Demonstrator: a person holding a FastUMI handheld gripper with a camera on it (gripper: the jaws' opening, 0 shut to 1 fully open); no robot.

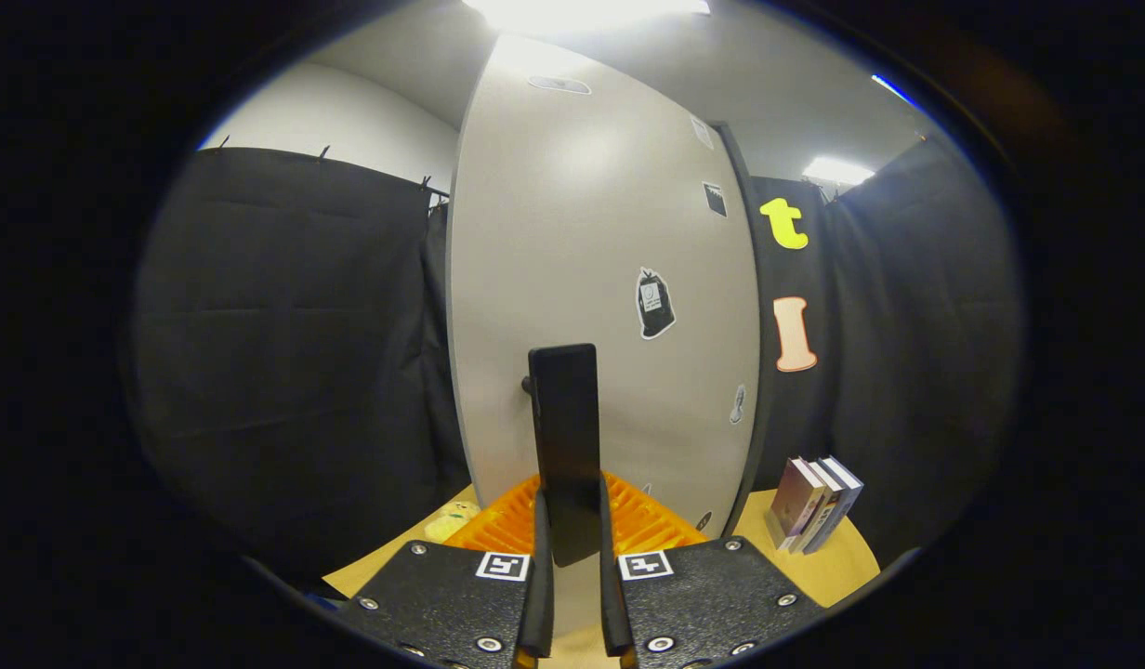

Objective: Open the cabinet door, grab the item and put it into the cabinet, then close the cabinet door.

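Both fingers (541, 567) of the gripper (572, 548) squeeze the door handle (565, 446). Behind it stands the gray cabinet door (591, 279). Books (812, 502) lean far right on the table (837, 567).

Overhead ceiling light (586, 9) glares; fisheye bends edges; image sharp.

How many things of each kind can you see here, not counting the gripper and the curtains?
Books leaning beside the cabinet: 3
Orange racks: 1
Cabinet doors: 1
Black door handles, clamped between the gripper fingers: 1
Tables: 1
Total: 7
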